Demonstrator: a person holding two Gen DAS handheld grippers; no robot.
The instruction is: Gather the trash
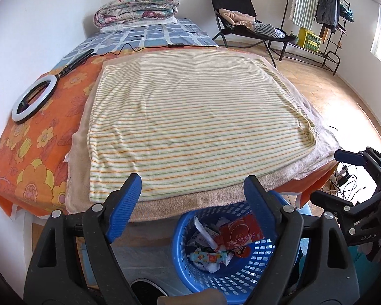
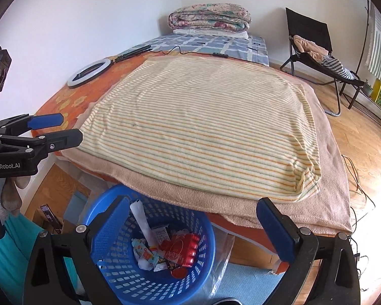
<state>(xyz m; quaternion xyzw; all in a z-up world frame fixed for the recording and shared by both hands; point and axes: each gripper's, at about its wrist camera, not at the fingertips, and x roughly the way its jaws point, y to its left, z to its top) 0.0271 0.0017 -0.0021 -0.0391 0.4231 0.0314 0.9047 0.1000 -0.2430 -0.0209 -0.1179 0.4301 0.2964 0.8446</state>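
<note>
A blue perforated basket (image 1: 256, 274) (image 2: 129, 279) stands on the floor at the near edge of the bed. It holds trash: a red packet (image 1: 238, 233) (image 2: 183, 251), white crumpled paper (image 1: 203, 231) (image 2: 142, 218) and a small colourful wrapper (image 1: 210, 256) (image 2: 144, 250). My left gripper (image 1: 193, 198) hangs open above the basket and the bed's edge, with nothing between its fingers. My right gripper (image 2: 193, 218) is open too, over the basket's right side, and also shows at the right of the left wrist view (image 1: 337, 178). The left gripper shows at the left of the right wrist view (image 2: 63, 129).
A striped towel (image 1: 195, 127) (image 2: 205, 127) lies flat on a beige blanket over the orange flowered bed. A ring light (image 1: 35, 96) (image 2: 89, 72) with its cable lies at the far left. A folded quilt (image 1: 137, 7), a folding chair (image 1: 241, 20) and a clothes rack (image 1: 325, 12) stand beyond.
</note>
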